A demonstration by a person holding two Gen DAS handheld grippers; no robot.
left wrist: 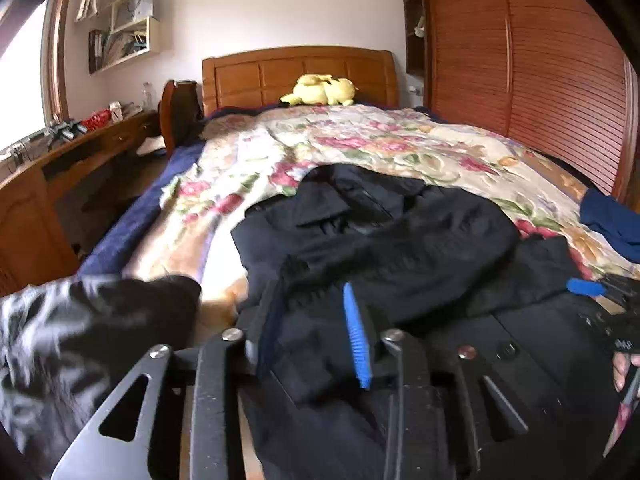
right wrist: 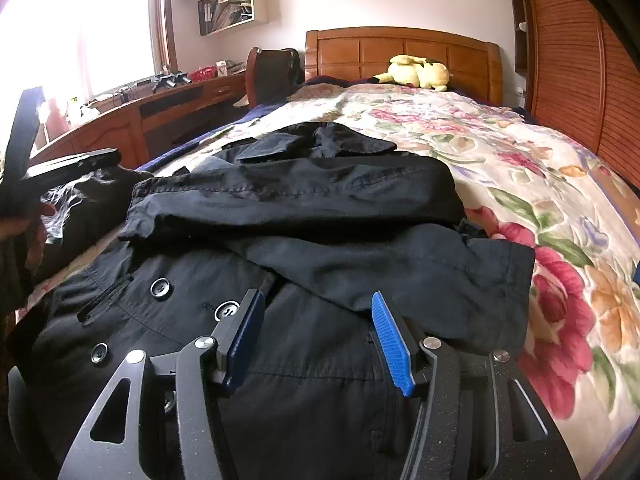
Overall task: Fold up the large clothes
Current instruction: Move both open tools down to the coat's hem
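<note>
A black coat (left wrist: 400, 248) (right wrist: 304, 200) with round buttons (right wrist: 160, 288) lies on the floral bedspread (left wrist: 360, 148), its sleeves folded across the body. In the left wrist view, my left gripper (left wrist: 310, 328) is low over the coat's left side. Its jaws stand a little apart, with a fold of black cloth lying between the blue pads (left wrist: 356, 332). My right gripper (right wrist: 316, 340) hovers open over the coat's lower front, with nothing between its blue pads (right wrist: 390, 344). It also shows at the right edge of the left wrist view as the right gripper (left wrist: 596, 290), held by a hand (left wrist: 624, 368).
A black garment with a white pattern (left wrist: 80, 340) lies at the bed's left edge. A blue cloth (left wrist: 612, 220) sits at the right edge. A yellow plush toy (left wrist: 320, 90) rests by the wooden headboard (left wrist: 300, 68). A desk (left wrist: 60, 160) stands to the left and a slatted wardrobe (left wrist: 520, 60) to the right.
</note>
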